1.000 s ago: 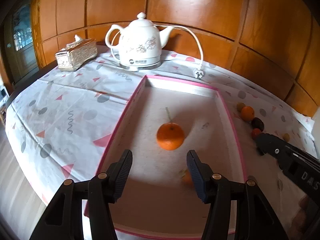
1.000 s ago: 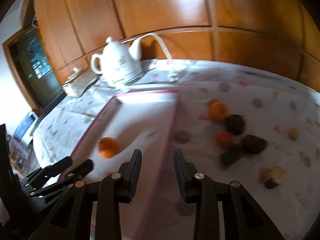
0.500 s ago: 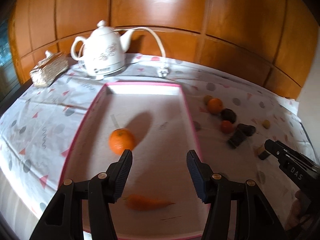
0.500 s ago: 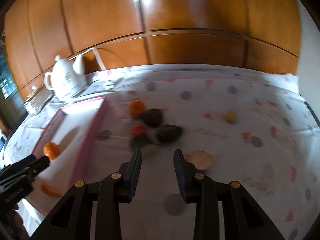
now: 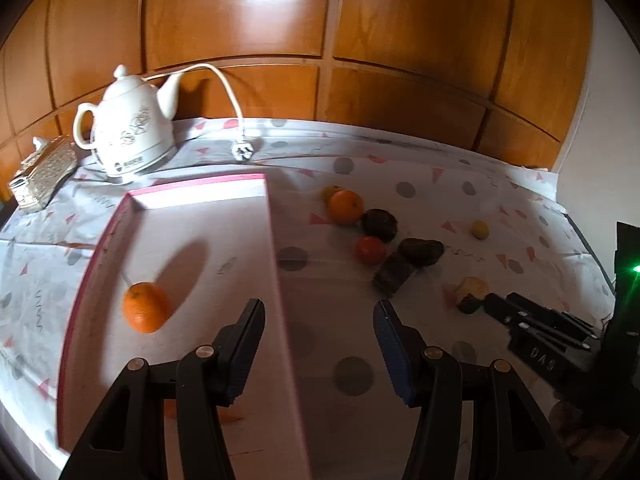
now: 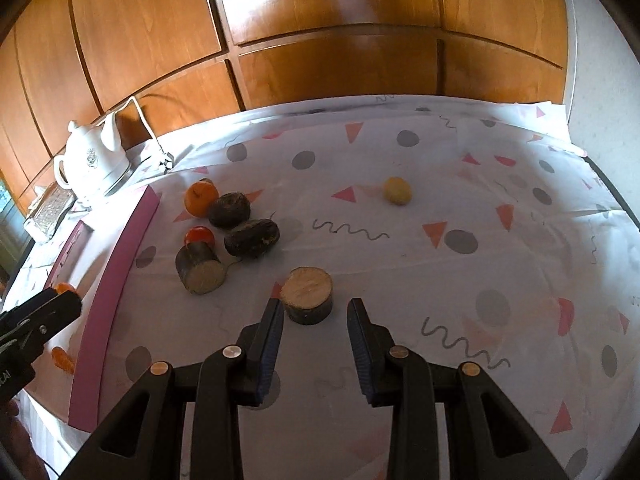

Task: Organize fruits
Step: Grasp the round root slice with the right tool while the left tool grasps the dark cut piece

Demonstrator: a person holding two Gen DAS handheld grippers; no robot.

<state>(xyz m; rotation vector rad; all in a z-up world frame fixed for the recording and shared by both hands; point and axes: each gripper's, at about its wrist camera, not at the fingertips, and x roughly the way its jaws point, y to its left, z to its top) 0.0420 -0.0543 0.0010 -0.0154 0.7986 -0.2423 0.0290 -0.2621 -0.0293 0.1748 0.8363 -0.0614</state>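
A pink-rimmed tray (image 5: 272, 248) holds an orange (image 5: 146, 313) and a carrot (image 6: 63, 360) near its front. My left gripper (image 5: 318, 356) is open and empty above the tray's right rim. To the right of the tray lie an orange (image 6: 201, 199), a small tomato (image 6: 199, 235), two dark lumps (image 6: 229, 210) (image 6: 252, 237), a cut dark-skinned piece (image 6: 200, 268) and a small yellow fruit (image 6: 397, 190). My right gripper (image 6: 315, 336) is open, just short of a round cut piece (image 6: 307, 295). The right gripper also shows in the left wrist view (image 5: 496, 308).
A white electric kettle (image 5: 130, 144) with its cord and plug (image 5: 242, 152) stands at the back left, next to a metallic tissue box (image 5: 42, 176). A wood-panelled wall runs behind the table. The patterned cloth (image 6: 480, 280) spreads to the right.
Both grippers have swung to the right. The left one went from over the tray's middle to its right rim. The right one has come close to the round cut piece.
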